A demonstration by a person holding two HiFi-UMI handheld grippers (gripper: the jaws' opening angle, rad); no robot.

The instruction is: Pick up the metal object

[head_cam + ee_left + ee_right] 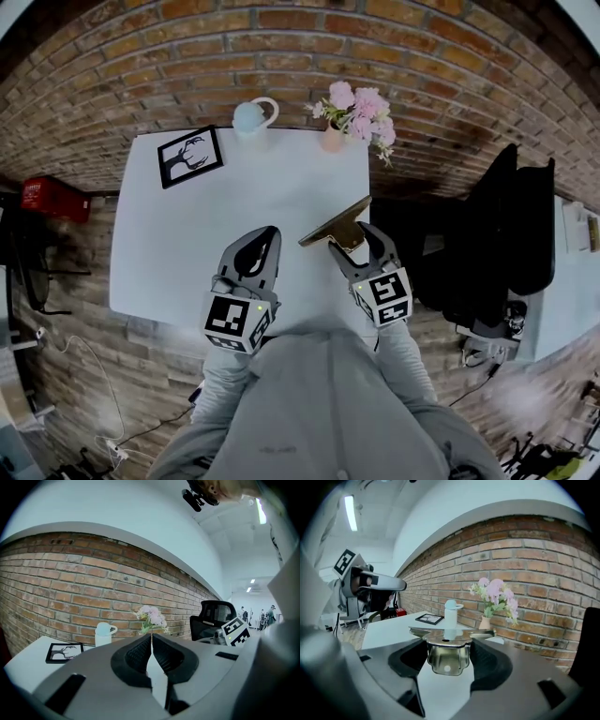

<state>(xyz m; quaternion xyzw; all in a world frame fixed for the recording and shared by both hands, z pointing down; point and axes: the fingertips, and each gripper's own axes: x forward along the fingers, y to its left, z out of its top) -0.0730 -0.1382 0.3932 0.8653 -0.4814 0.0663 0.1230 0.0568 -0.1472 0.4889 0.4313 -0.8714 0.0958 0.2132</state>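
Shiny, brass-toned metal object [446,656]: flat top, possibly folded bracket.

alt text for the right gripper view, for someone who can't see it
The right gripper holds a metal object clamped between its tongs. Beyond it is a white table with a white bottle, a framed picture lying flat and pink flowers in a vase, against a brick wall.

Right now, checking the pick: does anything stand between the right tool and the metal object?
Nothing visible does. The right tool is shut on the metal object, which sits directly between its jaws.
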